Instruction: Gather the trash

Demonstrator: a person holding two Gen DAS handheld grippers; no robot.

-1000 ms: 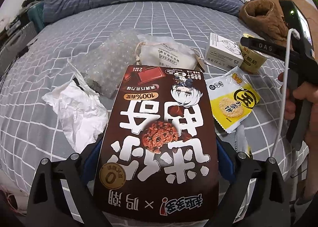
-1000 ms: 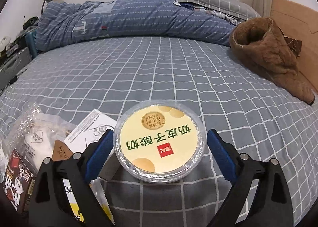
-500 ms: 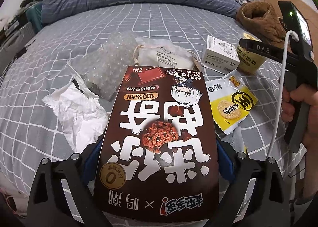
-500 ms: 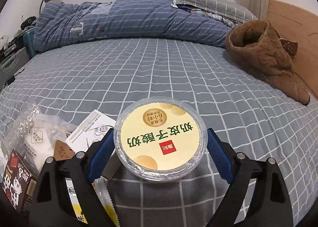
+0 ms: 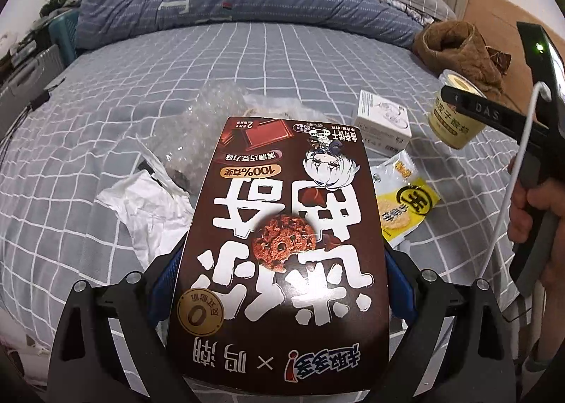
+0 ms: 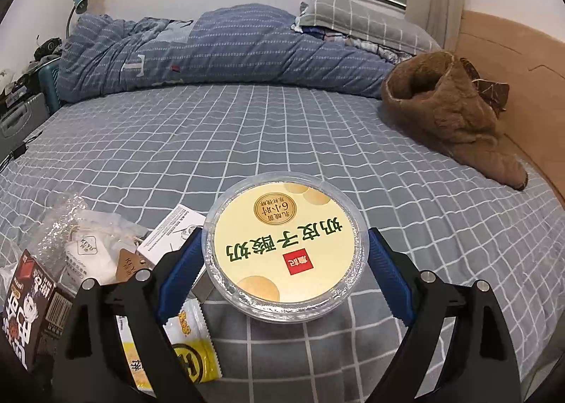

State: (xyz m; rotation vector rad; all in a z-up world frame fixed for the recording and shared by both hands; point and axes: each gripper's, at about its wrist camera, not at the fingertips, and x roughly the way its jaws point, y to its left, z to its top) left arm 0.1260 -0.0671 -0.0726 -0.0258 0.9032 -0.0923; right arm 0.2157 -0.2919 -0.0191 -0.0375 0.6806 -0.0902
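A brown chocolate-cookie box point(image 5: 282, 233) fills the left wrist view, and my left gripper point(image 5: 282, 254) is shut on its two sides. My right gripper point(image 6: 285, 244) is shut on a round yoghurt cup point(image 6: 284, 251) with a yellow lid, its blue pads against the rim. In the left wrist view the yoghurt cup point(image 5: 455, 120) hangs above the bed at the right, carried by a hand point(image 5: 536, 212). Below lie a yellow snack wrapper point(image 5: 406, 205), a small white box point(image 5: 383, 124), bubble wrap point(image 5: 197, 134) and crumpled white paper point(image 5: 148, 205).
All of this rests on a bed with a grey checked sheet point(image 6: 247, 141). A blue quilt point(image 6: 212, 49) is heaped at the far end and a brown plush boot point(image 6: 448, 113) lies at the right. A white pouch point(image 6: 91, 254) sits by the trash pile.
My right gripper closed a little on the yoghurt cup and has risen with it off the sheet. The left gripper has stayed put with the cookie box.
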